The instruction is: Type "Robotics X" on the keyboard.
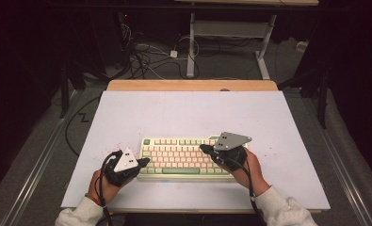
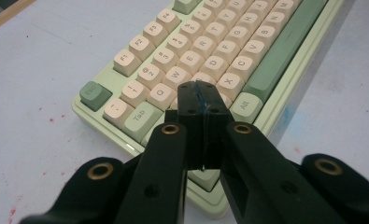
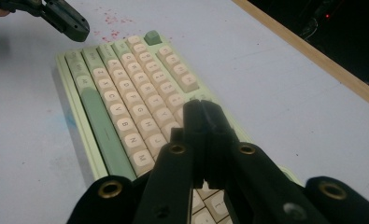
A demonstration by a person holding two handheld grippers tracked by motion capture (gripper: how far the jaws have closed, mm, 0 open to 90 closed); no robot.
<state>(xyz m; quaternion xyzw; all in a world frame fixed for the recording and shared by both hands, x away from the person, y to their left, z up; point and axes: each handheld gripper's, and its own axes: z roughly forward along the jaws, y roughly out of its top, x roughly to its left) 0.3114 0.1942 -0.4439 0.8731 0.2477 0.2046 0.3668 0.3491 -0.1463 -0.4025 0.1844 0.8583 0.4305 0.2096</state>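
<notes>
Keyboard (image 1: 183, 157) lay flat on the white counter (image 1: 188, 113), near the person's edge and roughly centred between the two hands. Its case was pale green, low and rectangular, with a raised rim around the key field. Most keycaps were cream with dark legends; the Esc key, Tab, Alt, the long space bar and a few keys at the corners were a darker sage green. In the left gripper view the legends read clearly: an F-row at the outer edge, then numbers, then letters.

Left tongs (image 1: 145, 161) were closed, jaws pressed together with nothing between them, tips over the left end of the keyboard; in the left gripper view (image 2: 202, 95) they hung above the keys between Tab and Alt. Whether the tips touched a key could not be told.

Right tongs (image 1: 204, 148) were likewise closed and empty, tips over the right part of the key field; in the right gripper view (image 3: 202, 112) they sat above the letter rows. Contact there could not be told either.

Small red specks (image 2: 49, 119) marked the counter beside the keyboard's left end. Both sleeves (image 1: 80, 214) were light grey.
</notes>
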